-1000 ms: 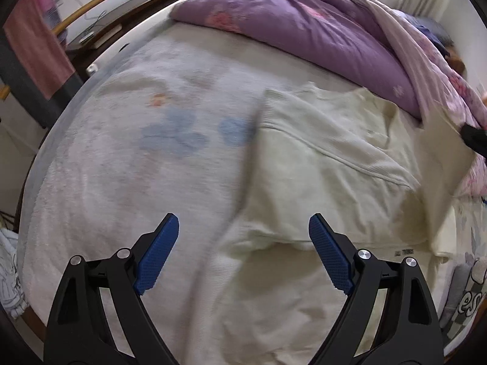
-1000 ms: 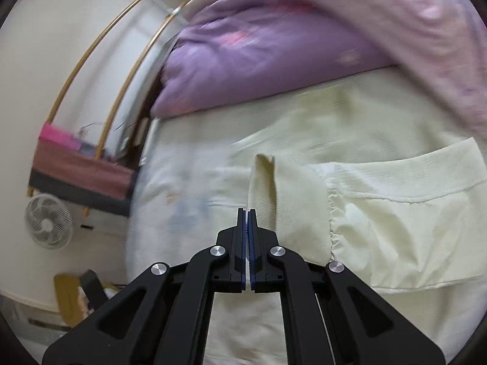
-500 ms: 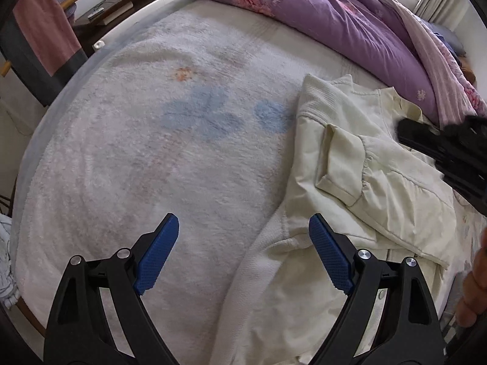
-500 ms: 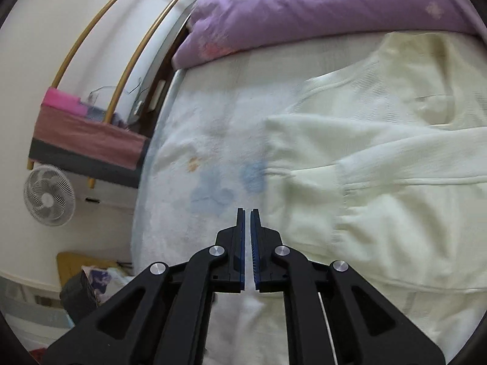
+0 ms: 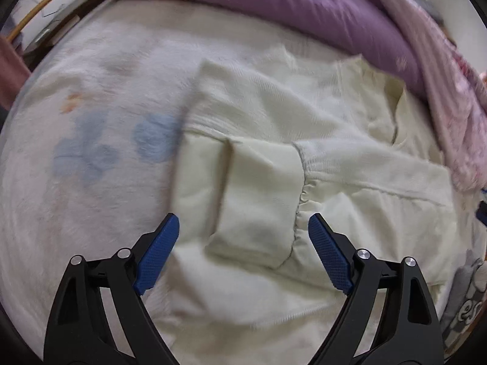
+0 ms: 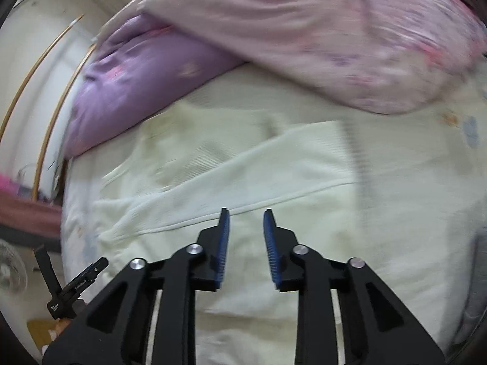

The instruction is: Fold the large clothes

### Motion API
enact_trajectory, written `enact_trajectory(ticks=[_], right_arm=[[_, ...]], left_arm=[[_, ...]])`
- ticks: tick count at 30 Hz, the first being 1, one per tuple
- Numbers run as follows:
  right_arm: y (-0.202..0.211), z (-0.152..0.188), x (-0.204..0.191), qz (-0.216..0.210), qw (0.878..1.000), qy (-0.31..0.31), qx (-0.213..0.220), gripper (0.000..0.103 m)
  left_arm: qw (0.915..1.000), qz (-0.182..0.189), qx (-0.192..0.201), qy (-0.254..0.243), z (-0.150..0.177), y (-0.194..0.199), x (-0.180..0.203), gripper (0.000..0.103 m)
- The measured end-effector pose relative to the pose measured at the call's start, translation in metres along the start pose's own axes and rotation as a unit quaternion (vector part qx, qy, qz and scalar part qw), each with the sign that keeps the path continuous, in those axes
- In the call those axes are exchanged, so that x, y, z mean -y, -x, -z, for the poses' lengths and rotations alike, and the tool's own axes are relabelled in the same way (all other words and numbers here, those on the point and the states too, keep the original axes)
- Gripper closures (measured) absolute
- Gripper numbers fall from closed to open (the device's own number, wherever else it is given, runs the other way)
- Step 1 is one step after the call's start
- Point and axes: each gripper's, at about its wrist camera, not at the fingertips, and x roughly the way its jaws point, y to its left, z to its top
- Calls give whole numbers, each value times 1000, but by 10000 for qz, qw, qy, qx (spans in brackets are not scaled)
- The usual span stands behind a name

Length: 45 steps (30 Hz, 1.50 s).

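We note a fuzzy white bed blanket with faded blue and orange prints [image 5: 91,140]. A bunched purple quilt [image 5: 274,3] lies along its far edge, with a pink floral-print cover [image 6: 319,39] draped over it. A white electric fan [image 6: 10,270] stands near the wall, blurred.

Cream sweater [image 5: 304,115], sleeve folded across, on bed

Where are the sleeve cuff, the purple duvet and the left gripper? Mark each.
sleeve cuff [image 5: 258,206], left wrist view, middle of the folded-over cuff.
purple duvet [image 5: 304,6], left wrist view, its purple top side.
left gripper [image 5: 243,249], left wrist view, midway between its blue fingertips.
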Motion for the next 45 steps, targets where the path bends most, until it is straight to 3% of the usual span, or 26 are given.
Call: enact_trajectory(ticks=[2, 3, 4, 5, 7, 10, 11, 13, 14, 16, 18, 21, 26, 33, 34, 35, 36, 37, 38, 41, 45], right_arm=[[-1, -3, 20, 99, 9999, -98, 11, 71], [-4, -4, 31, 124, 9998, -161, 5, 69], [-7, -4, 36, 127, 9997, -210, -1, 68], [-10, -5, 42, 144, 9995, -279, -20, 67], [-16, -7, 54, 175, 9990, -420, -36, 66], [-24, -13, 59, 224, 9985, -505, -39, 62], [-27, -17, 58, 212, 9984, -521, -44, 61], [-35, -23, 57, 180, 9983, -549, -62, 55], [-40, -26, 56, 169, 9983, -547, -78, 53], [-48, -33, 55, 226, 9980, -579, -76, 53], [-53, -42, 55, 332, 9974, -641, -25, 52], [-63, -59, 53, 321, 9978, -573, 5, 48], [-88, -81, 50, 740, 9969, -247, -127, 46], [-127, -91, 78, 367, 9953, -720, -529, 43], [-128, -90, 81, 304, 9957, -742, -464, 46], [-127, -89, 82, 272, 9962, -727, -386, 58], [-126, -89, 82, 279, 9968, -667, -337, 66], [-125, -88, 81, 200, 9973, -622, -331, 80], [-123, -86, 79, 99, 9979, -564, -311, 87], [-107, -79, 62, 122, 9998, -128, 1, 92], [-54, -60, 44, -26, 9973, 151, 714, 92]], left_arm=[[9997, 49, -222, -32, 0, -17, 2, 41], [9998, -13, -194, 1, 0, -20, 1, 62], [9994, -310, -149, -23, 0, -22, -1, 77], [9995, -279, -138, 22, -1, -22, -5, 87], [9993, -64, -51, 351, -4, -13, -20, 93], [9983, -424, 193, 361, -5, 2, -37, 94], [9982, -382, 184, 435, -6, 3, -44, 94], [9990, -184, -55, 413, -9, -5, -45, 88], [9987, -273, -190, 376, -11, -11, -45, 84], [9977, -394, -13, 550, -16, -6, -48, 50], [9964, -202, 366, 735, -22, 6, -52, 36], [9959, -37, 487, 767, -39, 7, -54, 29], [9980, -210, 369, 462, -84, -21, -49, 25], [9984, -413, 157, 360, -115, -57, -48, 17], [9983, -407, 147, 386, -117, -61, -48, 19], [9984, -358, 160, 416, -118, -63, -49, 23], [9986, -315, 207, 381, -119, -63, -47, 46], [9993, -82, 250, 266, -119, -62, -41, 81], [9996, 45, 238, 153, -119, -60, -34, 91], [9979, -297, 546, -196, -114, -45, -18, 97], [9942, 75, 1077, 9, -98, 0, -30, 97]])
